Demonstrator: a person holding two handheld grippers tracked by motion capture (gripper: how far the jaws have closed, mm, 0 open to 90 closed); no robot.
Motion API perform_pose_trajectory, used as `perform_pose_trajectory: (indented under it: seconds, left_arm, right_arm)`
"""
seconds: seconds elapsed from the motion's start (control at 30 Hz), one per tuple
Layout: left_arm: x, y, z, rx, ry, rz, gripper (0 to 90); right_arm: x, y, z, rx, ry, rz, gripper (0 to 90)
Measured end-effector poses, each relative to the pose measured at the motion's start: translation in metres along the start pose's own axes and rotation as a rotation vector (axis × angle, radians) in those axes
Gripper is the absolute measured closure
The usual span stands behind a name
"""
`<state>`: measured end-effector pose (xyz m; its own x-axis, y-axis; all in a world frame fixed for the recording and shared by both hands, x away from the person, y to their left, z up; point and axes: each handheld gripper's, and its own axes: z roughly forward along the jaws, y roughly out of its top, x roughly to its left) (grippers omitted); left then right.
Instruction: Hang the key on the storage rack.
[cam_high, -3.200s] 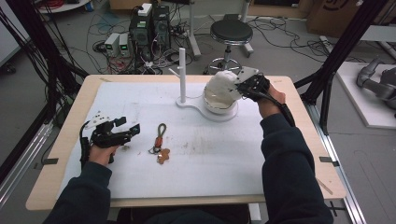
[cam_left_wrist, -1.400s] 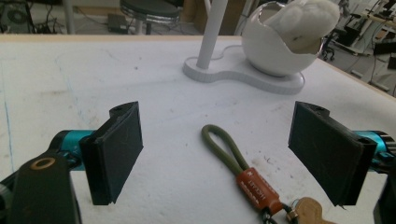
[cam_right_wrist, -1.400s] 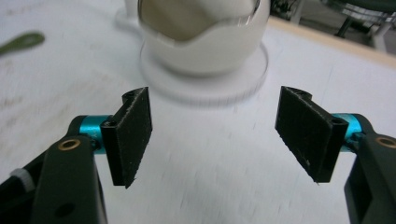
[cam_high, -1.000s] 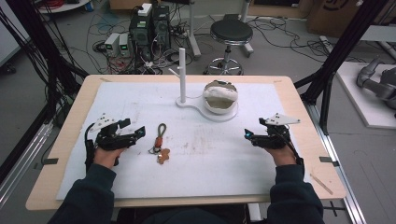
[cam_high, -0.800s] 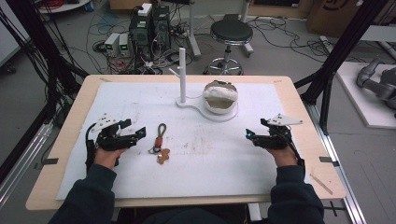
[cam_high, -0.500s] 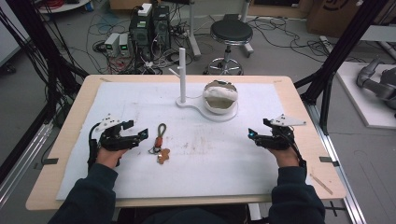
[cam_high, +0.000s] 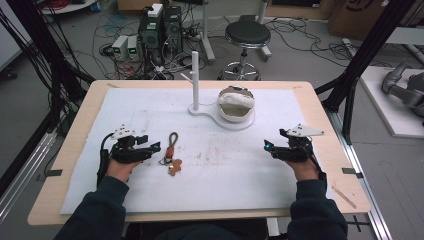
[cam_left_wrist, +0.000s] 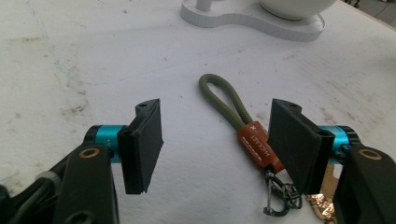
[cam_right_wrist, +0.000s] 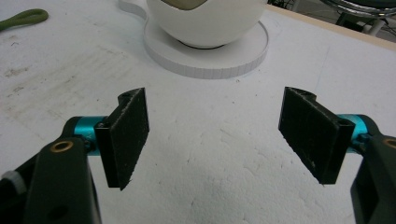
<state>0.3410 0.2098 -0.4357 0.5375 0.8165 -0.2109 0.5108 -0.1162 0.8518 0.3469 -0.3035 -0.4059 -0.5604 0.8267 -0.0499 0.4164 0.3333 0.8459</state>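
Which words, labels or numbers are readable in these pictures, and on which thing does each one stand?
"X": white mark on the orange tag of the green loop keychain, left gripper view.
A line of small white letters runs along the same tag; it is too blurred to read surely.
Dark print on the cardboard box at the top right of the high view is cut off and unreadable.
No other text can be read.

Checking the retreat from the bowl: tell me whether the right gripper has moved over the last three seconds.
Yes. The right gripper was up at the white bowl; it has pulled back toward the person and now rests open on the mat, nearer the table's right edge.
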Motion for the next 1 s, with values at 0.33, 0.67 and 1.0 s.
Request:
perform_pose_trajectory:
  seconds: [0.33, 0.67, 1.0]
  left_arm:
    - [-0.016, 0.001, 0.024, 0.059, 0.038, -0.015, 40.8]
    - [-0.03, 0.002, 0.037, 0.112, 0.079, -0.007, 44.5]
    - [-0.05, -0.001, 0.048, 0.207, 0.144, 0.15, 40.0]
  right_arm:
    - [0.001, -0.001, 0.006, 0.027, 0.011, -0.003, 25.3]
    - [0.004, -0.001, 0.008, 0.035, 0.016, -0.011, 26.2]
    - [0.003, -0.002, 0.007, 0.031, 0.016, -0.016, 26.2]
